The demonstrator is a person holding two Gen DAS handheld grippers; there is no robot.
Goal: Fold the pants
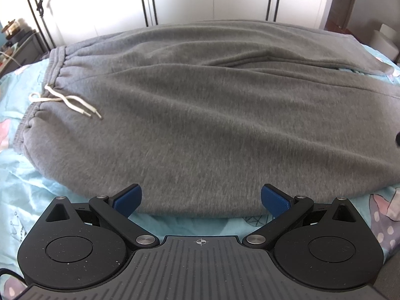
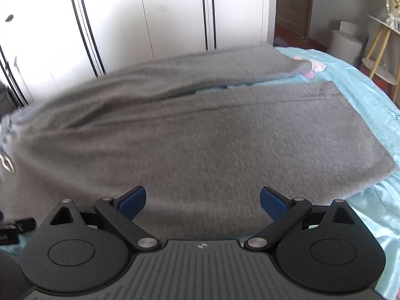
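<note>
On the light blue bedsheet (image 1: 22, 165) the grey pants (image 1: 200, 115) lie spread flat, both legs side by side. Left gripper (image 1: 201, 198) and right gripper (image 2: 203, 200) both gape wide, empty. Thick fleece could slip if they pinch only one layer.

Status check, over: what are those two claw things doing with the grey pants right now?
Left gripper open, empty, at near edge of pants. Right gripper open, empty, over the near leg. Pants spread flat on blue bedsheet, unfolded. Nothing in the way.
</note>
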